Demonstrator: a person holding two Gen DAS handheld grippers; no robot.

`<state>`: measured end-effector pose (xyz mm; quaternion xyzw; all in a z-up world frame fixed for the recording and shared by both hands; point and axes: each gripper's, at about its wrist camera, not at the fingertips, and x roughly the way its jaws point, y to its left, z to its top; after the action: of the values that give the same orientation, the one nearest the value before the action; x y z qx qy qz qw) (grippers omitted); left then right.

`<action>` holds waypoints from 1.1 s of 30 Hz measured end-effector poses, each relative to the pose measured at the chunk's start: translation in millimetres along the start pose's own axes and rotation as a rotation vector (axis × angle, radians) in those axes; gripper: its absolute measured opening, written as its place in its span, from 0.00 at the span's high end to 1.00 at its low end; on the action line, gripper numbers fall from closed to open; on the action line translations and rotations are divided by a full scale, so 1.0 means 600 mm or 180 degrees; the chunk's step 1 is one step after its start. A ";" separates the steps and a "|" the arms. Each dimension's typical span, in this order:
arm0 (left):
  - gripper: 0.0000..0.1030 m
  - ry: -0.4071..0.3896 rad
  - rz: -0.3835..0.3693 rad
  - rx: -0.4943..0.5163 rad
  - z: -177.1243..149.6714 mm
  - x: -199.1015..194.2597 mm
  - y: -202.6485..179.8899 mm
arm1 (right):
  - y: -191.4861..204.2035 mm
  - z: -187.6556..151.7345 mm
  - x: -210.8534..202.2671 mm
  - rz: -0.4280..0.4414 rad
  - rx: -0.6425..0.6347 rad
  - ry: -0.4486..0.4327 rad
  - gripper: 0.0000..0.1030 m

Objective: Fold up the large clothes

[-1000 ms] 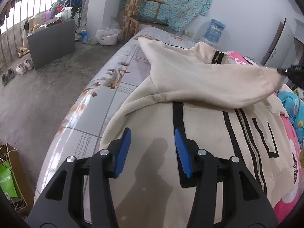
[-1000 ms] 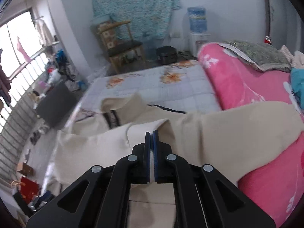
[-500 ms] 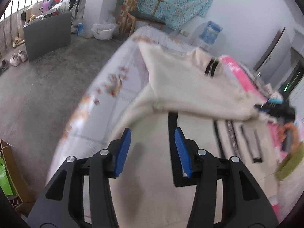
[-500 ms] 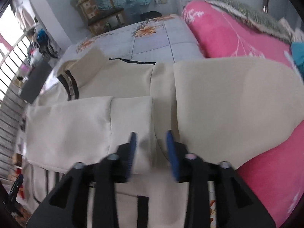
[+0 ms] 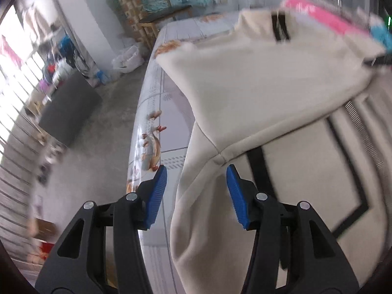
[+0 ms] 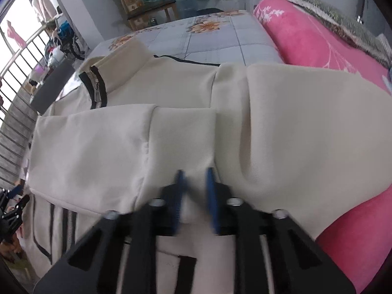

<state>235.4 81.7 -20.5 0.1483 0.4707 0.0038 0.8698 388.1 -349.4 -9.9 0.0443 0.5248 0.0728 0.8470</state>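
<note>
Right gripper [image 6: 193, 188] has just been closing, its blurred pads nipping the sleeve [image 6: 122, 147] cuff laid across the hoodie [image 6: 306, 132] on the bed [image 6: 215, 41]. Left gripper [image 5: 196, 193], spread and empty, hovers over the hoodie's 9 o'clock edge; grab that shoulder seam squarely before folding inward.

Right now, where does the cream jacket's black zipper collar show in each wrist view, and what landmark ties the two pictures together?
Left wrist: the black zipper collar is at the upper right, blurred, at the far end of the cream jacket.
Right wrist: it is at the upper left, beyond the folded sleeve.
Shared landmark: the wooden chair, at top centre in both.
</note>
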 end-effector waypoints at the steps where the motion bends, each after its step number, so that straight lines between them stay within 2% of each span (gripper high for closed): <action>1: 0.60 -0.0068 0.0057 -0.0006 0.000 -0.001 0.000 | -0.002 0.002 -0.003 0.0038 0.0029 -0.0011 0.94; 4: 0.86 -0.0072 0.0047 -0.0110 0.001 0.003 0.012 | -0.003 0.009 -0.025 0.0209 0.0111 -0.0149 0.95; 6: 0.91 -0.0100 0.0098 -0.0171 0.000 0.004 0.020 | -0.001 0.016 -0.050 0.0391 0.0178 -0.0273 0.95; 9: 0.93 -0.0181 0.0148 -0.0251 -0.007 -0.003 0.028 | 0.007 0.018 -0.083 0.0579 0.0185 -0.0409 0.95; 11: 0.93 -0.0193 0.0138 -0.0318 -0.011 -0.004 0.034 | 0.012 0.012 -0.087 0.0526 0.0110 -0.0432 0.95; 13: 0.93 -0.0152 0.0117 -0.0360 -0.014 0.001 0.036 | 0.008 0.004 -0.065 0.0410 0.0078 -0.0314 0.95; 16: 0.93 -0.0136 0.0137 -0.0347 -0.011 0.008 0.029 | -0.017 -0.014 0.000 0.0306 0.0181 0.0082 0.95; 19: 0.90 -0.0106 0.0114 -0.0348 -0.009 0.007 0.030 | -0.025 -0.016 -0.001 0.0310 0.0199 0.0076 0.94; 20: 0.89 -0.0107 0.0071 -0.0356 -0.009 0.004 0.032 | -0.022 -0.014 -0.013 0.0290 0.0184 0.0016 0.90; 21: 0.87 -0.0100 0.0002 -0.0372 -0.010 -0.001 0.036 | -0.016 -0.011 -0.025 0.0253 0.0133 -0.0046 0.89; 22: 0.81 -0.0097 -0.0042 -0.0396 -0.011 -0.007 0.041 | -0.007 -0.009 -0.036 0.0199 0.0052 -0.0106 0.86; 23: 0.76 -0.0115 -0.0107 -0.0424 -0.012 -0.015 0.045 | 0.008 -0.005 -0.052 0.0134 -0.0079 -0.0202 0.80; 25: 0.57 -0.0181 -0.0211 -0.0508 -0.015 -0.032 0.053 | 0.035 -0.001 -0.066 0.0155 -0.0251 -0.0315 0.71; 26: 0.53 -0.0227 -0.0263 -0.0557 -0.016 -0.043 0.057 | 0.047 0.000 -0.067 0.0190 -0.0326 -0.0332 0.68; 31: 0.29 -0.0308 -0.0522 -0.0737 -0.010 -0.092 0.062 | 0.117 -0.010 -0.010 0.0356 -0.0786 -0.0180 0.53; 33: 0.22 -0.0324 -0.0640 -0.0762 0.000 -0.114 0.063 | 0.126 -0.018 0.030 0.0195 -0.0870 -0.0027 0.52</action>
<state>202.4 107.7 45.2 -0.0043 0.4347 -0.0348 0.8999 380.8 -272.1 -19.0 -0.0551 0.5047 0.1692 0.8447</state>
